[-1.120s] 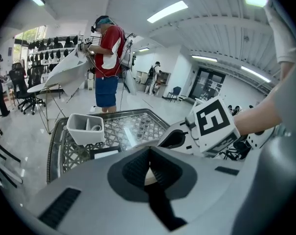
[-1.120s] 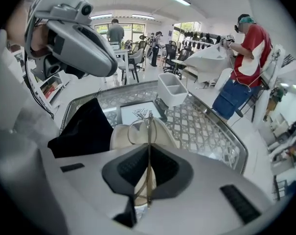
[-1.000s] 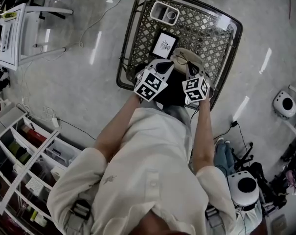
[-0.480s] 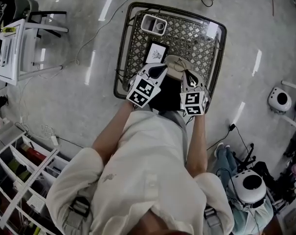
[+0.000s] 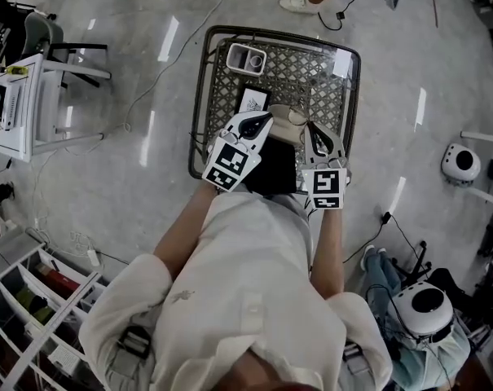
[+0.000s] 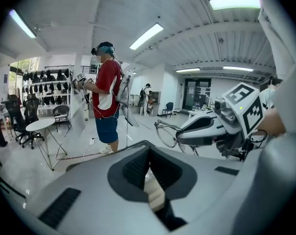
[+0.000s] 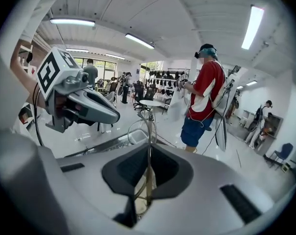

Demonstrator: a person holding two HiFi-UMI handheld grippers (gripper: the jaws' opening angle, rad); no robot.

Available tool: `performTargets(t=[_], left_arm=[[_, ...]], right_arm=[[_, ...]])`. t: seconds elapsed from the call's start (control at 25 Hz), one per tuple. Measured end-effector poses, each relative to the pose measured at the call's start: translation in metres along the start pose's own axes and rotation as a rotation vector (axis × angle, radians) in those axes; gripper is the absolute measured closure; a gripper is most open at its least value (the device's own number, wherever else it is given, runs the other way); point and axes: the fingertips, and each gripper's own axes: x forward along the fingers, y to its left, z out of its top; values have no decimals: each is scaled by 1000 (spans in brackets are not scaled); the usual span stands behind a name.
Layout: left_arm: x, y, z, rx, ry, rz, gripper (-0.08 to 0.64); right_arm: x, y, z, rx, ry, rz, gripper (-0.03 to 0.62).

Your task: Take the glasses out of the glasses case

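Note:
My left gripper (image 5: 266,119) is shut on the edge of a beige glasses case (image 5: 288,125); a pale sliver of the case (image 6: 155,197) shows between its jaws. My right gripper (image 5: 310,126) is shut on thin wire-framed glasses (image 7: 144,124), whose frame runs up through its jaws. In the left gripper view the right gripper (image 6: 187,131) holds the glasses (image 6: 165,133) out in the air. The left gripper (image 7: 111,116) shows at the left of the right gripper view. Both grippers hang close together high above the lattice table (image 5: 207,80).
On the table lie a white tray with a cup (image 5: 246,58), a black card with a white pattern (image 5: 253,100) and a white slip (image 5: 341,63). A person in a red shirt (image 6: 106,97) stands beyond the table. A white side table (image 5: 34,96) is at the left.
Both grippers have risen together away from the table, with the case and glasses still in them. The table now looks smaller and farther below.

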Motion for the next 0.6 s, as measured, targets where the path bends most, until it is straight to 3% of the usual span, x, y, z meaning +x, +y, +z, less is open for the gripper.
performTargets(t=[0.6], left_arm=[[-49, -7, 75, 91, -165, 22, 546]], right_arm=[[-58, -4, 80, 65, -205, -69, 573]])
